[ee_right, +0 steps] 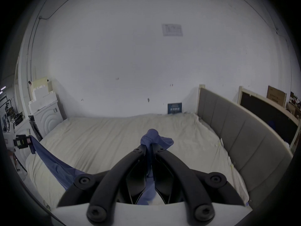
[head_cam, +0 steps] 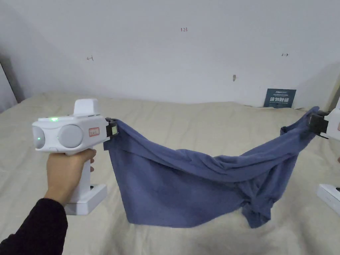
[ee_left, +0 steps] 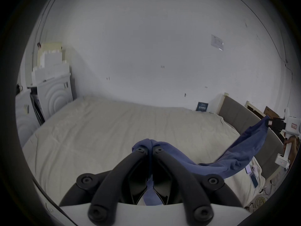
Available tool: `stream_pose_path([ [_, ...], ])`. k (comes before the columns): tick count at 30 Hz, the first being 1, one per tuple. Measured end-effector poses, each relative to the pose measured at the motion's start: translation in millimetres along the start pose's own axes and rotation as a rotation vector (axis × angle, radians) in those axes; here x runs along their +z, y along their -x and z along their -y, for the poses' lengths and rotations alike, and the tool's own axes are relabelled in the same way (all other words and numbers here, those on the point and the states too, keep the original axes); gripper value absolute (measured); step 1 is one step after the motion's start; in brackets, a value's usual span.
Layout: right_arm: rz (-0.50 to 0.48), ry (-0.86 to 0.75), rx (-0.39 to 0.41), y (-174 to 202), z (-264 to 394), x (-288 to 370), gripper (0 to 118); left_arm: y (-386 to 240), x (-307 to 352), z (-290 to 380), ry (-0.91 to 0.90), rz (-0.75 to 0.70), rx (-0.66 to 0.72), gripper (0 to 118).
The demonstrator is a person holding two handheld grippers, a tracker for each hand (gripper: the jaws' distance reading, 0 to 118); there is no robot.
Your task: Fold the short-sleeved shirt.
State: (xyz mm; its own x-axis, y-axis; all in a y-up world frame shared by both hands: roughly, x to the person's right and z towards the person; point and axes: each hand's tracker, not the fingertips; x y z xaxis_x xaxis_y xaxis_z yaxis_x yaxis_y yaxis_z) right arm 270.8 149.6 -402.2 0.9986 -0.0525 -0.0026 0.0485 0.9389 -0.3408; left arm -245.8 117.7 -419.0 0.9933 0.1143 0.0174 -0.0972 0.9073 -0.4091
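My left claw (ee_left: pixel 150 149) is pinched on one end of the blue shirt (head_cam: pixel 186 186), my right claw (ee_right: pixel 149 148) on the other; it sags bunched between them above the bed (head_cam: pixel 199 123); no fold looks made yet; spreading remains.

A blue shirt (head_cam: pixel 186 189) hangs slack between two grippers above a beige bed (head_cam: pixel 206 123). The left gripper (head_cam: pixel 113 128), held in a hand (head_cam: pixel 66 172), pinches one end; the right gripper (head_cam: pixel 315 124), at the frame's edge, pinches the other. The middle sags, bunched lower right.
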Motion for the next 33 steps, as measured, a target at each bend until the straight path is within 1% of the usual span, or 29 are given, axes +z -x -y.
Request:
stream_pose_path([
  [3, 0.025, -0.056, 0.021, 7, -27, -9, 4, 2, -15, -34, -0.034, -0.016, 0.012, 2],
  [8, 0.103, -0.137, 0.074, 15, -63, -22, 4, 8, -36, -84, -0.083, -0.070, 0.007, 2],
  [13, 0.163, -0.176, 0.081, 18, -79, -37, 4, 14, -63, -111, -0.113, -0.125, -0.006, 2],
  [16, 0.198, -0.194, 0.091, 19, -76, -51, 4, 10, -75, -114, -0.130, -0.146, -0.010, 2],
  [19, 0.224, -0.194, 0.096, 19, -63, -68, 4, 5, -90, -106, -0.135, -0.172, -0.039, 2],
  [22, 0.244, -0.193, 0.110, 21, -38, -80, 4, 0, -102, -81, -0.134, -0.182, -0.074, 2],
  [27, 0.259, -0.147, 0.115, 19, 19, -92, 4, -4, -112, -22, -0.108, -0.175, -0.102, 2],
  [29, 0.259, -0.111, 0.107, 17, 45, -92, 4, 4, -119, 4, -0.086, -0.149, -0.088, 2],
  [33, 0.259, -0.047, 0.080, 12, 99, -83, 4, 8, -110, 56, -0.045, -0.141, -0.084, 2],
])
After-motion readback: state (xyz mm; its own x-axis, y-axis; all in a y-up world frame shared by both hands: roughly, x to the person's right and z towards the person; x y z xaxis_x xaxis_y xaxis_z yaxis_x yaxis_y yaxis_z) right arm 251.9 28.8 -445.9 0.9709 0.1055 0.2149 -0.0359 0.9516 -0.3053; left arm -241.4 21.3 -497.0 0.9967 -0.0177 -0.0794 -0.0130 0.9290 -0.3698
